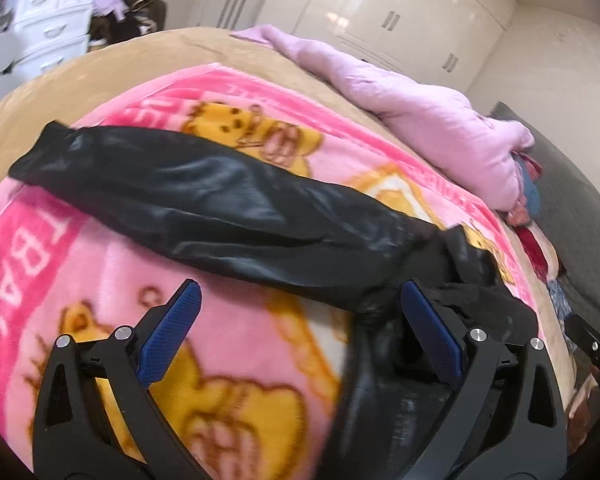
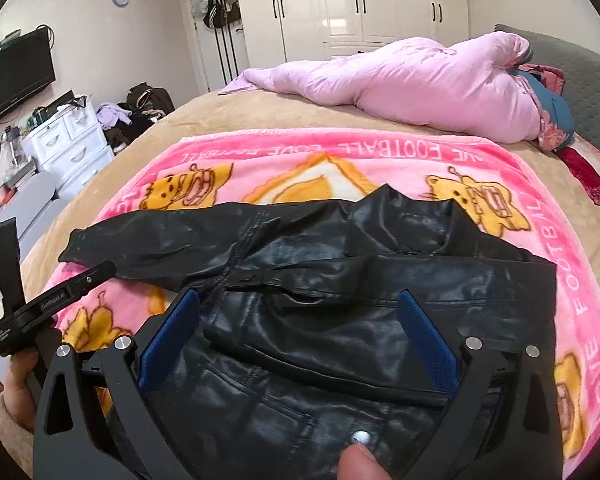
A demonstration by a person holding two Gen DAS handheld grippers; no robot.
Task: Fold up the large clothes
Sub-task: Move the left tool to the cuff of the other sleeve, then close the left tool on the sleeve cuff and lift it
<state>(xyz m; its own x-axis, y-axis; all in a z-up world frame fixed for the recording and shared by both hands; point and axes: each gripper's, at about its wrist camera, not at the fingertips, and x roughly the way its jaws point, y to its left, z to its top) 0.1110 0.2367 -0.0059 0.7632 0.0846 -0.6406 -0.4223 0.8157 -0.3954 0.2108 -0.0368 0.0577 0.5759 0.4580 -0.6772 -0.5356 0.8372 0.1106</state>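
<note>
A black leather jacket (image 2: 340,280) lies on a pink cartoon blanket (image 2: 340,160) on the bed. One sleeve (image 1: 204,200) stretches out to the left; the other is folded across the body. My left gripper (image 1: 300,300) is open and empty, hovering above the blanket beside the sleeve's shoulder end. It also shows in the right wrist view (image 2: 56,304) at the left, held by a hand. My right gripper (image 2: 300,312) is open and empty over the jacket's body. A fingertip (image 2: 360,462) touches a metal snap (image 2: 360,437) at the hem.
A rolled pink quilt (image 2: 420,80) lies along the far side of the tan bed cover (image 2: 220,116). Pillows and clothes (image 2: 556,120) pile at the right. A white drawer unit (image 2: 68,144), a wall TV (image 2: 12,76) and white wardrobes (image 2: 360,4) stand around the bed.
</note>
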